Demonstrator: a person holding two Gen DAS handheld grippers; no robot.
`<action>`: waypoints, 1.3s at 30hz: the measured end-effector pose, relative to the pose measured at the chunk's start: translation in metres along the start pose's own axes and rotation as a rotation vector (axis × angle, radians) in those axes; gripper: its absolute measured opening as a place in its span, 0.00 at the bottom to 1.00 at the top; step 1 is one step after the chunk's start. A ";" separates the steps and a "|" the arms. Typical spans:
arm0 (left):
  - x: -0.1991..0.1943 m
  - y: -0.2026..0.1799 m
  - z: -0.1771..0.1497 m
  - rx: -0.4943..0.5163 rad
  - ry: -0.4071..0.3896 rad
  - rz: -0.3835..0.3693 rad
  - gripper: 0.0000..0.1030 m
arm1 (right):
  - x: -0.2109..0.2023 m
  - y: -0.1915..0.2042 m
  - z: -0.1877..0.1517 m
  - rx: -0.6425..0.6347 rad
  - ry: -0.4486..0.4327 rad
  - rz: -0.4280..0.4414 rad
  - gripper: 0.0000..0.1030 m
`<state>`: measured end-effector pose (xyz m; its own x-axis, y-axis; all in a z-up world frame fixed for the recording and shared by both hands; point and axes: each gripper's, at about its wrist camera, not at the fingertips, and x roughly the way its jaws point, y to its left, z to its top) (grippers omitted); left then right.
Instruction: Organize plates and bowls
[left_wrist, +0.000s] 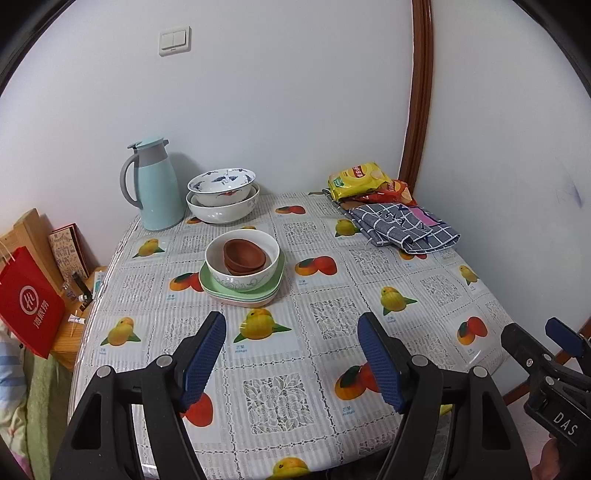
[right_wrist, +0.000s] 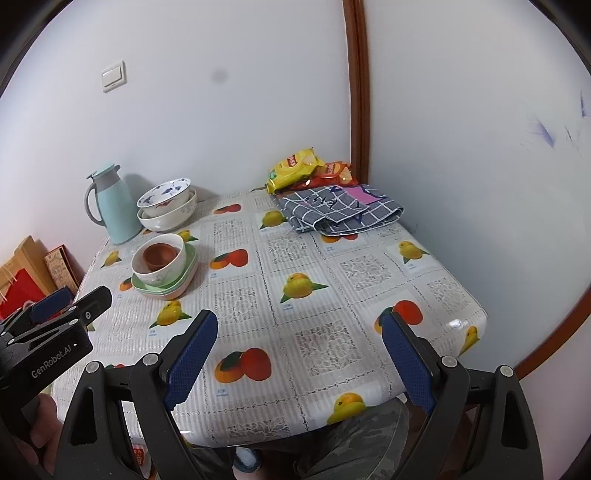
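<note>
The left gripper (left_wrist: 291, 363) is held over the near part of the table (left_wrist: 424, 295), its blue pads (left_wrist: 205, 363) spread wide with nothing between them. The right gripper (right_wrist: 299, 363) is held over the near right edge, its fingers spread wider still and likewise empty. Each gripper is seen at the margin of the other's view.

On the far left of the fruit-patterned cloth, a white bowl (left_wrist: 242, 264) is set on a stack of green plates (left_wrist: 242, 293), and two brown bowls (left_wrist: 244, 254) are nested inside it. Just behind, a blue-patterned bowl (left_wrist: 221, 181) is seated in a larger white bowl (left_wrist: 221, 210), beside a pale blue jug (left_wrist: 153, 184) at the far left corner. Both stacks are well apart from the grippers.

At the far right, snack packets (left_wrist: 360, 181) and a folded checked cloth (left_wrist: 404, 227) are laid. A red bag (left_wrist: 27, 302) is seen left of the table.
</note>
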<state>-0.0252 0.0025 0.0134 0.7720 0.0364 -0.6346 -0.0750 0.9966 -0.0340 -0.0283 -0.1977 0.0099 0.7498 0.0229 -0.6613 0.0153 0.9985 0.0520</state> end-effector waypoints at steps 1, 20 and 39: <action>0.000 0.000 0.000 0.000 0.000 -0.001 0.70 | 0.000 0.000 0.000 0.002 -0.001 -0.001 0.87; -0.007 -0.002 -0.001 0.012 -0.008 -0.001 0.70 | -0.010 0.001 -0.003 -0.015 -0.016 -0.009 0.87; -0.008 -0.001 -0.001 0.010 -0.008 -0.001 0.70 | -0.011 0.004 -0.004 -0.023 -0.017 -0.010 0.87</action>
<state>-0.0316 0.0015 0.0177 0.7774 0.0356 -0.6280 -0.0676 0.9973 -0.0272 -0.0392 -0.1935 0.0145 0.7609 0.0124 -0.6487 0.0078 0.9996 0.0283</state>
